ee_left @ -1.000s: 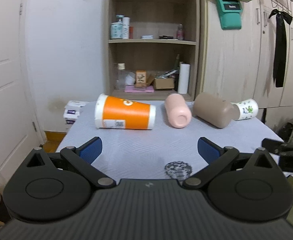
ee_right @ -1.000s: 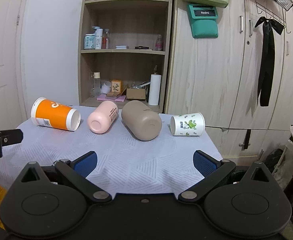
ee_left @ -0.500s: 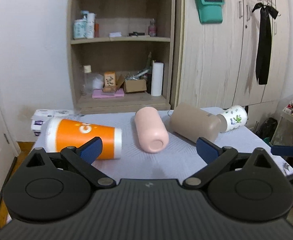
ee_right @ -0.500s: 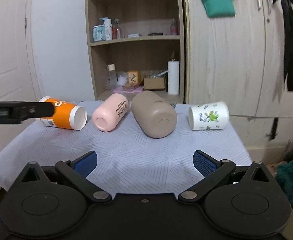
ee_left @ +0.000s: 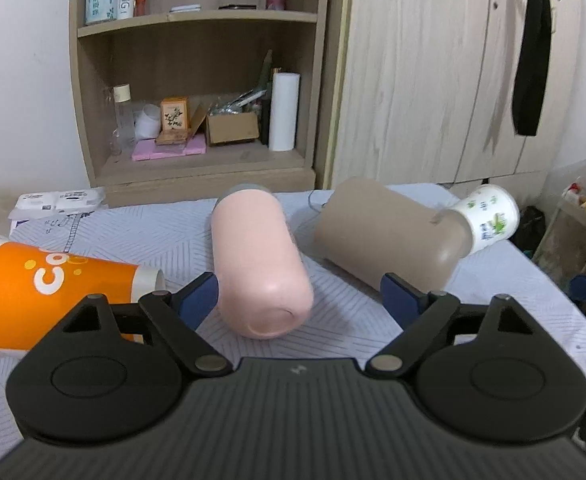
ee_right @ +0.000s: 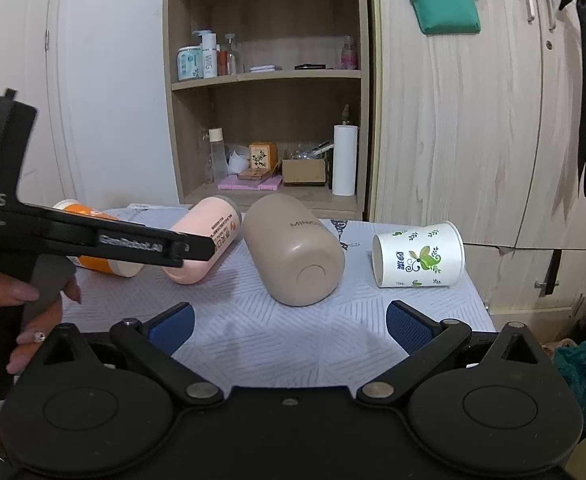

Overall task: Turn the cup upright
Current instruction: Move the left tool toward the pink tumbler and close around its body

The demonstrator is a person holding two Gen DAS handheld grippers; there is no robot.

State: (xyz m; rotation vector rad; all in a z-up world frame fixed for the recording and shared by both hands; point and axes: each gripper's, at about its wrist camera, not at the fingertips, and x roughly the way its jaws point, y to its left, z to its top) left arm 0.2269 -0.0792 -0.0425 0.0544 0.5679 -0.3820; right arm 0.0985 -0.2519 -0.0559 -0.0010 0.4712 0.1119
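four containers are seen lying on their sides on the cloth-covered table (ee_right: 253,332): orange paper cup (ee_left: 53,292) at the left, pink tumbler (ee_left: 261,264), tan tumbler (ee_left: 385,240), and white leaf-print paper cup (ee_right: 419,256) at the right end. none is upright, so the task is judged to be at the approach step, nothing grasped.

left gripper (ee_left: 299,296): jaws spread wide, nothing held. it is lined up on the pink tumbler's closed base, which sits between the blue pads (ee_left: 197,300) but is not touched as far as can be told. the orange paper cup's narrow end lies just beside the left pad.

right gripper (ee_right: 289,320): jaws also wide apart, empty, held back over the near table edge, aimed between the tan tumbler and the white leaf-print paper cup. the left tool is seen crossing the right view in front of the orange paper cup.

which cup is the target cannot be told for sure; the pink tumbler is judged likeliest.

next move, as judged: the left gripper to be advanced until the body is between the pads, closed across the round wall, lifted and rotated so the base goes down. a rolling, smooth body is expected; a centred grip is needed or it could slip or nudge the orange paper cup.
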